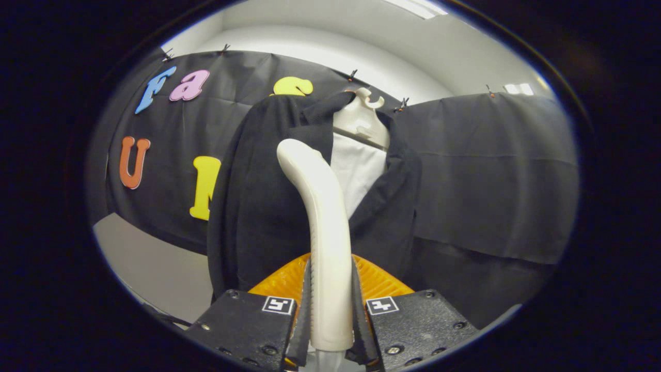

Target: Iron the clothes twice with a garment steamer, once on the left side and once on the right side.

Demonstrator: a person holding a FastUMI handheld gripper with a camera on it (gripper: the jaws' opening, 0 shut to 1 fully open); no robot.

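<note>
The white steamer (326, 227) stands upright between the two fingers, its long handle rising from between them and curving over at the top towards the left half of the jacket. The gripper (330, 310) is closed on the lower part of that handle, with a finger pressed against each side and no gap showing.

Just beyond the steamer hangs the black jacket (258, 201). It is draped on a white hanger (361, 121) whose hook (373, 99) catches the top edge of the black cloth wall (496, 170). The jacket hangs open at the front, and a white shirt (356, 173) shows in the narrow opening between its two sides, just to the right of the steamer's head. The left front panel is broad and smooth, with the sleeve hanging down its outer edge; the right panel falls in a narrower strip beside the shirt.

Small clips (400, 107) pin the cloth along its top edge. Above it are a pale wall (330, 57) and a ceiling with a light panel (415, 7). Low on the left, below the cloth, a strip of light floor (150, 268) shows.
</note>
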